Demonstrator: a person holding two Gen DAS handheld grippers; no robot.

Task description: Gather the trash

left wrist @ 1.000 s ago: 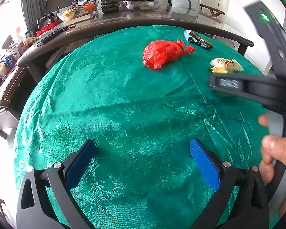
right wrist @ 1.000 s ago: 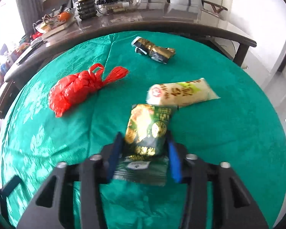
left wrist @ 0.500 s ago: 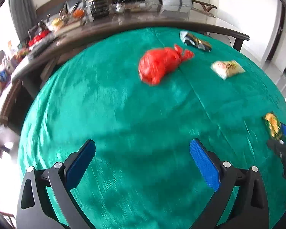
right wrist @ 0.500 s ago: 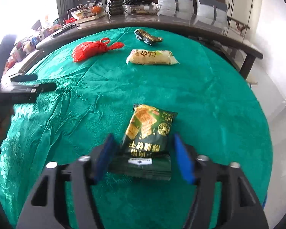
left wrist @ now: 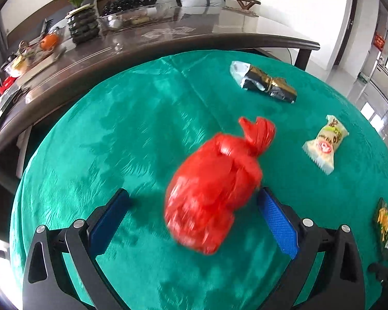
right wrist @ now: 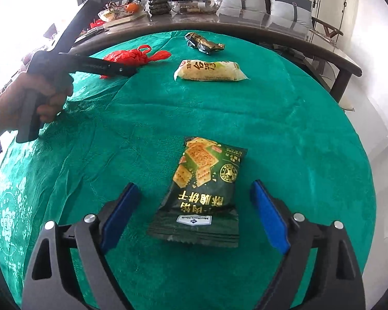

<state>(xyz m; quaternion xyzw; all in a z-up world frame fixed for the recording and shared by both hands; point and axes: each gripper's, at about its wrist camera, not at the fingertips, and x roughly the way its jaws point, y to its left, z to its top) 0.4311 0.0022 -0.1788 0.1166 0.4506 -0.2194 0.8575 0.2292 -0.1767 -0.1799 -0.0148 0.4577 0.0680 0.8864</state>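
Observation:
A knotted red plastic bag [left wrist: 214,188] lies on the green tablecloth, between the wide jaws of my left gripper [left wrist: 194,214], nearer the right pad; the pads do not press on it. In the right wrist view a dark green cracker packet [right wrist: 201,193] lies flat between the fingers of my right gripper [right wrist: 194,214], whose jaws are opening and stand clear of it. The left gripper [right wrist: 132,71] reaches over the red bag [right wrist: 132,55] there. A pale yellow snack packet [left wrist: 326,144] [right wrist: 209,71] and a black-and-gold wrapper [left wrist: 266,85] [right wrist: 204,42] lie farther back.
The round table under the green cloth [right wrist: 284,118] drops off at its right edge. Behind it stands a long dark table [left wrist: 168,38] with a potted plant [left wrist: 81,18], a glass bowl [left wrist: 134,13] and clutter. A person's hand [right wrist: 31,98] holds the left gripper's handle.
The right gripper let go of the cracker packet and its jaws spread wide. The left gripper moved forward across the cloth until the red bag lay between its fingers.

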